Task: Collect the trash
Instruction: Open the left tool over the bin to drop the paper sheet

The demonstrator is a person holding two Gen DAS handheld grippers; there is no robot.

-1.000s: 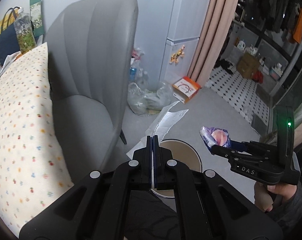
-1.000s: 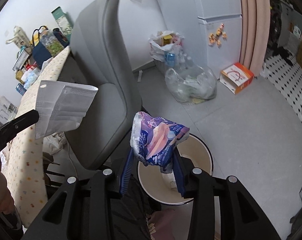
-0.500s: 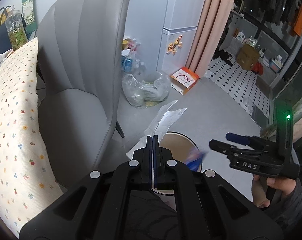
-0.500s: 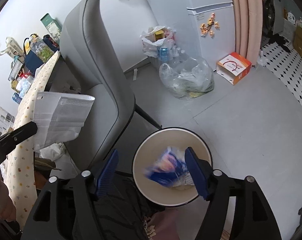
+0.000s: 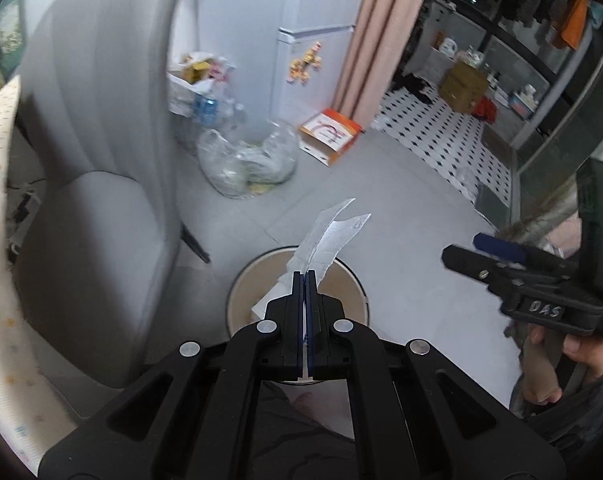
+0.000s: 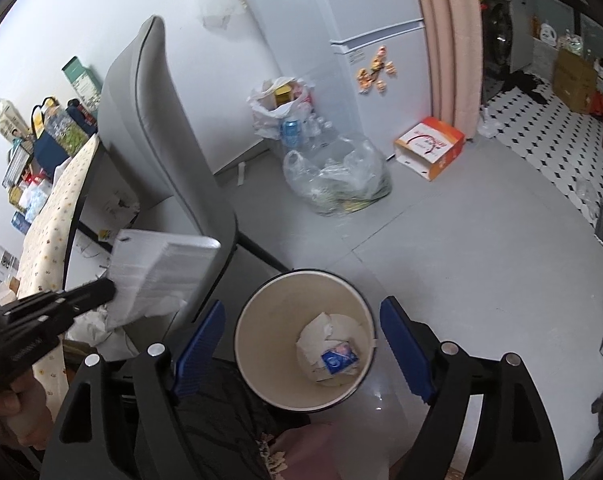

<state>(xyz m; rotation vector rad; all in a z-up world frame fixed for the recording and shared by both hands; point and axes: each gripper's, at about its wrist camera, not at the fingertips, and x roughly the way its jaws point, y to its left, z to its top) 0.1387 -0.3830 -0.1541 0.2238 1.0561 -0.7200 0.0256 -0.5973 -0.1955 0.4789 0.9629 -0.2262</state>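
- Left gripper (image 5: 306, 276) is pinching a white mask (image 5: 328, 236), jaws fully together, and hovering over the bin (image 6: 243, 344).
- Right gripper (image 6: 301, 344) is spread wide and empty; a wrapper (image 6: 339, 359) is lying inside the bin.
- Judgement: centring over the opening before releasing is advisable, as the mask is light.
- Chair (image 6: 149, 136) is crowding the bin's left; the floor (image 6: 481, 248) to the right is giving room.

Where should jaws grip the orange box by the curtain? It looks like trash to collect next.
Grip the orange box by its raised top edge near the open white end, coming from above. It lies flat on the floor, so the upper panel edge seems the only thin part jaws could span.
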